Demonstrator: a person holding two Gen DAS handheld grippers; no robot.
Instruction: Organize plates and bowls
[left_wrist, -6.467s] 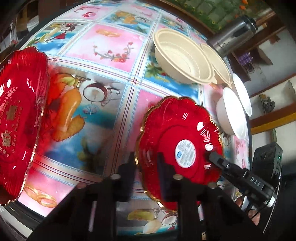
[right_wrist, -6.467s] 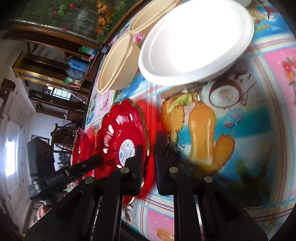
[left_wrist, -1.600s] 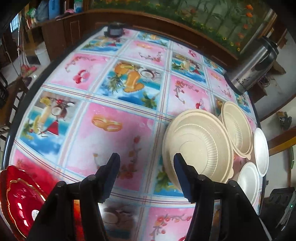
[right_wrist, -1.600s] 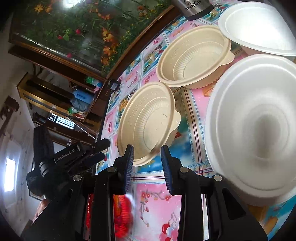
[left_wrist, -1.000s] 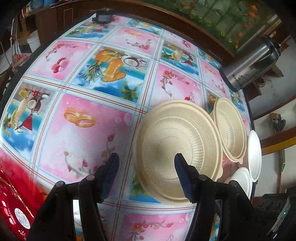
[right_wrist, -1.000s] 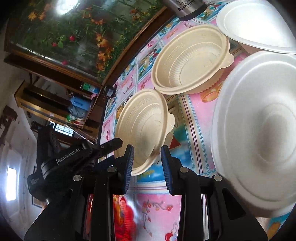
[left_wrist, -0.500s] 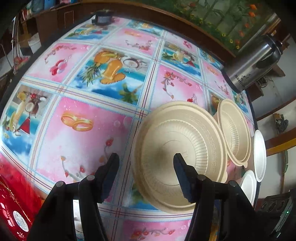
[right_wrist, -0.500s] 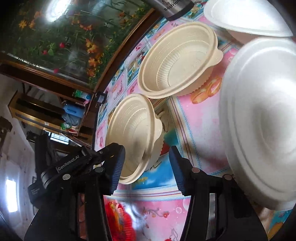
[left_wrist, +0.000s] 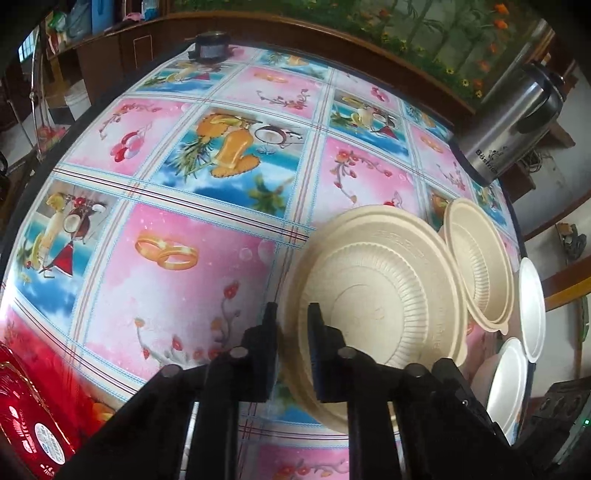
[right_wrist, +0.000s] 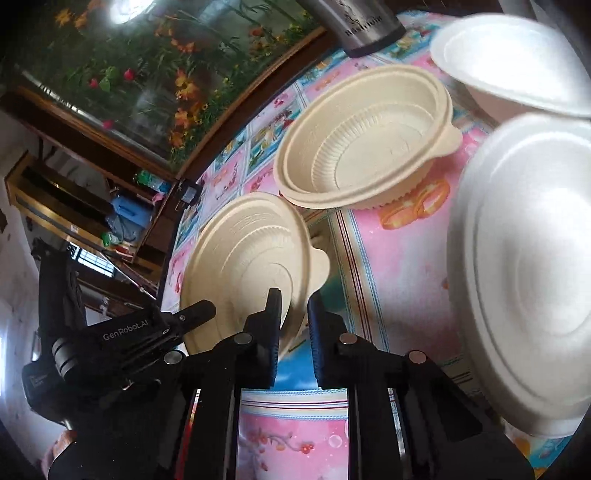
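A beige ribbed bowl (left_wrist: 373, 306) sits on the patterned tablecloth (left_wrist: 177, 295). My left gripper (left_wrist: 292, 332) is shut on its left rim. In the right wrist view the same bowl (right_wrist: 251, 266) looks tilted, and my right gripper (right_wrist: 293, 317) is closing its jaws with the near rim between the pads. The left gripper (right_wrist: 192, 314) shows at the bowl's far side. A second beige bowl (right_wrist: 362, 147) stands just behind. Two white foam bowls (right_wrist: 528, 277) (right_wrist: 513, 62) lie to the right. A red plate (left_wrist: 29, 417) peeks in at the lower left of the left wrist view.
A steel kettle (left_wrist: 517, 122) stands at the table's far right corner, also at the top of the right wrist view as the kettle (right_wrist: 351, 22). A small dark device (left_wrist: 212, 46) sits at the far edge. A wooden ledge with flowers runs behind the table.
Both grippers stood open around the near beige bowl's rim half a second ago; both have now closed on it. The bowl looks slightly more tilted.
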